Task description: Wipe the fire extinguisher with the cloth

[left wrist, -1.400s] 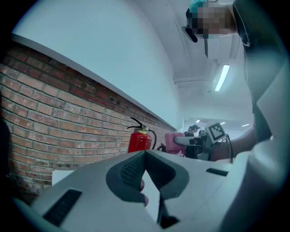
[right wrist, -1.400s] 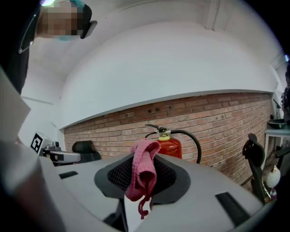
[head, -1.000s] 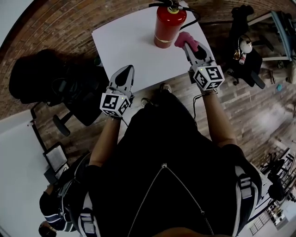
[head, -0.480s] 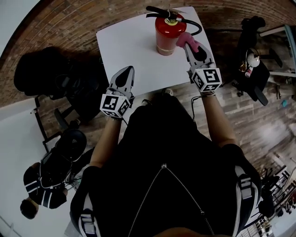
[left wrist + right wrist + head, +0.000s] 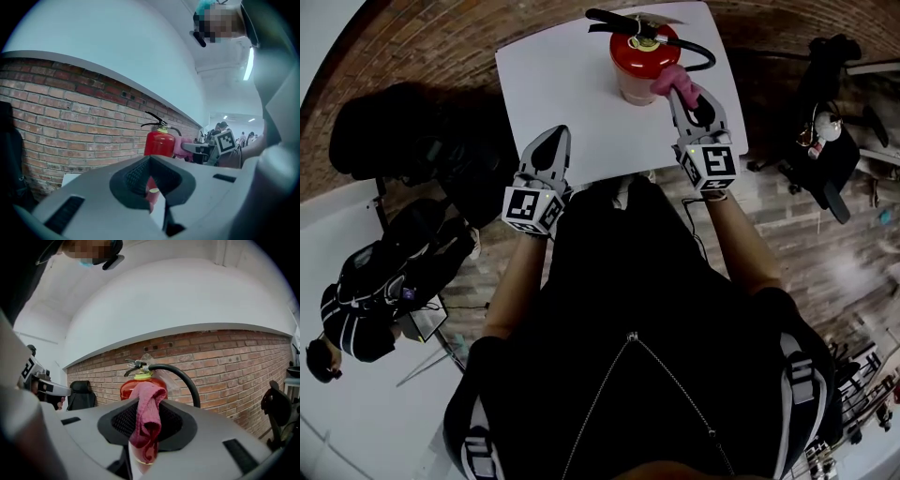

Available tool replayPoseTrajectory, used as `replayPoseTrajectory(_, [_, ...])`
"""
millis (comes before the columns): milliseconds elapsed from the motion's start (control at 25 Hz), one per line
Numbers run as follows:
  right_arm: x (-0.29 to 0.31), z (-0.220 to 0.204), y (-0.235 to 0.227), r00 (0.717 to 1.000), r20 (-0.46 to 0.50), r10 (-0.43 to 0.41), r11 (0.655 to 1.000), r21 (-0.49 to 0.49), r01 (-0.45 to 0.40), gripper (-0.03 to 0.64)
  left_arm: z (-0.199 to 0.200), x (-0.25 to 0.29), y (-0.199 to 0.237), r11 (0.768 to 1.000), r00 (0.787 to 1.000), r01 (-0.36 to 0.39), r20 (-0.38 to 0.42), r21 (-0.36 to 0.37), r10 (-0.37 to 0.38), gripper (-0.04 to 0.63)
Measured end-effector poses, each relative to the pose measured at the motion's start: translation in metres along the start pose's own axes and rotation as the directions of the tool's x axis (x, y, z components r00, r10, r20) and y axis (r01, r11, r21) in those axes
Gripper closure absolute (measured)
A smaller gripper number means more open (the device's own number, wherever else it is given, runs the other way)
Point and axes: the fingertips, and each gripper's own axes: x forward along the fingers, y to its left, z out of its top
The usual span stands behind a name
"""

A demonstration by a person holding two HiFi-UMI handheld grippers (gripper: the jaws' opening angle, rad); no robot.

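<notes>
A red fire extinguisher with a black hose stands upright at the far side of the white table. My right gripper is shut on a pink cloth, which it holds against the extinguisher's right side. In the right gripper view the pink cloth hangs from the jaws just in front of the extinguisher. My left gripper is shut with nothing in it, over the table's near edge and well left of the extinguisher.
A brick floor lies beyond the table. Black chairs stand at the left, another black chair at the right. A person in dark clothes is at the lower left on the wooden floor.
The head view has shifted, so the table and the extinguisher sit higher in the frame. My right gripper has moved a little left with the cloth, close by the extinguisher. The person at the lower left has moved.
</notes>
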Motion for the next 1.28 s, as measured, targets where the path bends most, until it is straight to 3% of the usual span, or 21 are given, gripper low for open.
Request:
replayPoseTrajectory(360, [0.004,-0.035,0.000,0.993,-0.090,-0.081,0.996,0.019,0.083,0.514,0.009,0.013,0.016,0.996,0.996,0.091,-0.003,0.020,-0.091,0.578])
replayPoseTrajectory(920, [0.012,-0.066,-0.006,0.986,-0.124,-0.116,0.993,0.003,0.117,0.514,-0.003,0.009,0.034,0.994,0.993,0.112,-0.034,0.006,-0.112,0.578])
replayPoseTrajectory(1280, [0.016,-0.103,-0.008,0.973,-0.199,-0.114,0.993,0.011,0.118,0.514,-0.006,0.005,0.034,0.994,0.993,0.105,-0.049,0.015,-0.104,0.578])
